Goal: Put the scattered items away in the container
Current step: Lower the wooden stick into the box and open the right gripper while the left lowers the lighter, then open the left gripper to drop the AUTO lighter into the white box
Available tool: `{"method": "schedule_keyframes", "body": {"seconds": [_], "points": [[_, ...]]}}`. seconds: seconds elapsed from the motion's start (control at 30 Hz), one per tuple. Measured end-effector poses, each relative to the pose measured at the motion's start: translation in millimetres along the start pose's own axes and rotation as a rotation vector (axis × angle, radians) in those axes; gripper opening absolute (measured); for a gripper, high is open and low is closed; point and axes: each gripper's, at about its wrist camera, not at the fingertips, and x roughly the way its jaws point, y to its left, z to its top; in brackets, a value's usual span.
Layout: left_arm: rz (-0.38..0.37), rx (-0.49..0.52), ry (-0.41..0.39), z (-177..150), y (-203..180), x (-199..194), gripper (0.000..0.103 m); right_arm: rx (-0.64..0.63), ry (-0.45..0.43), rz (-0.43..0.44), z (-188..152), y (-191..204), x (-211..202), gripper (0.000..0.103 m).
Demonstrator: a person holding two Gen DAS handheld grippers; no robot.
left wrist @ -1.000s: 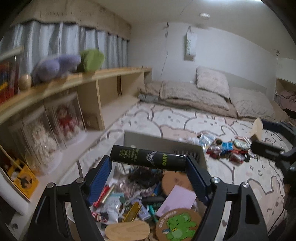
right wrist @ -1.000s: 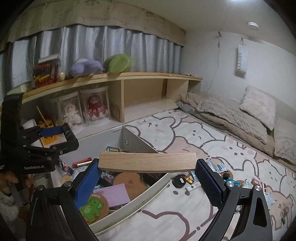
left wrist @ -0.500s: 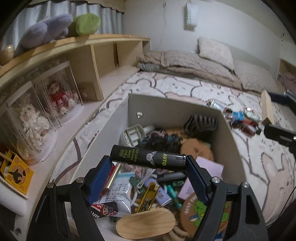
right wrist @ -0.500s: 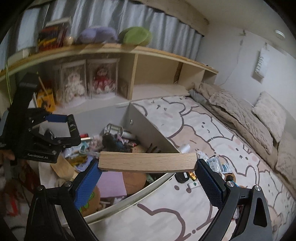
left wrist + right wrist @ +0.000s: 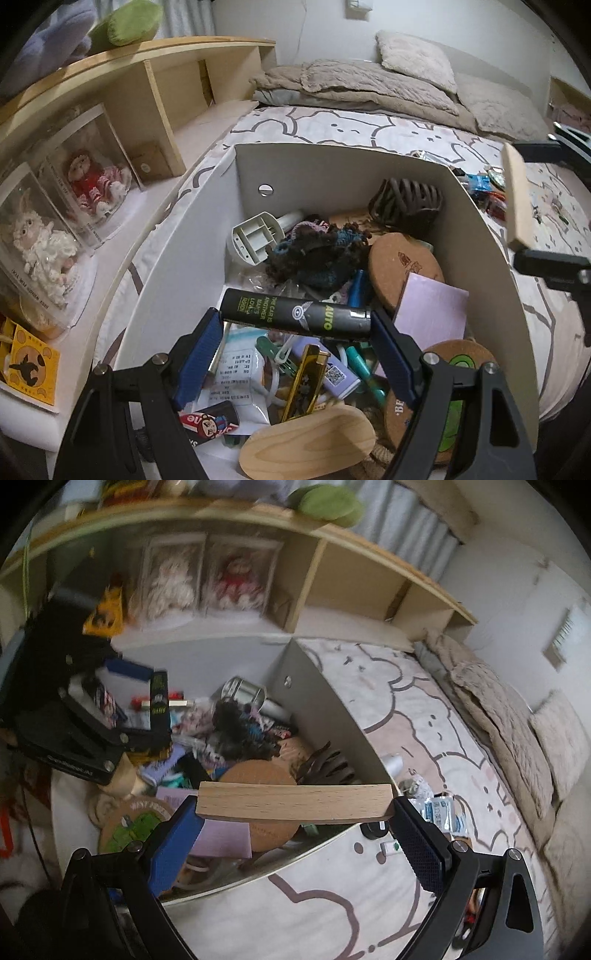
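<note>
Home bedroom: bed [image 5: 369, 122] with pillows [image 5: 413, 59], doll shelf [image 5: 155, 66].

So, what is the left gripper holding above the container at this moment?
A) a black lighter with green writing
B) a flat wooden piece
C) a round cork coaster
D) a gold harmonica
A: in the left wrist view the left gripper has its blue pads pressed on both ends of the black lighter, above the white container; the wooden piece is in the right gripper.
</note>
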Motion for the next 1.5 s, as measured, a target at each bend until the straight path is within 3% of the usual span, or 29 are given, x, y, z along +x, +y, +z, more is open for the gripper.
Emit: {"method": "schedule_keyframes", "body": {"seconds": [0.3, 0.67, 1.1, 1.5], "points": [[-0.027, -0.011, 0.004, 10, 2, -1, 0.080, -0.235, 0.166, 0.024, 9, 13, 33, 0.099], [-0.069, -0.031, 0.050, 28, 0, 10, 0.080, -0.367, 0.309, -0.034, 9, 12, 62, 0.099], [-0.114, -0.097, 0.113, 28, 3, 25, 0.080, -0.309, 0.248, -0.035, -2, 2, 42, 0.103], [-0.199, -0.112, 0.120, 61, -24, 21, 0.080, -0.232, 0.122, 0.019, -15, -1, 2, 0.103]]}}
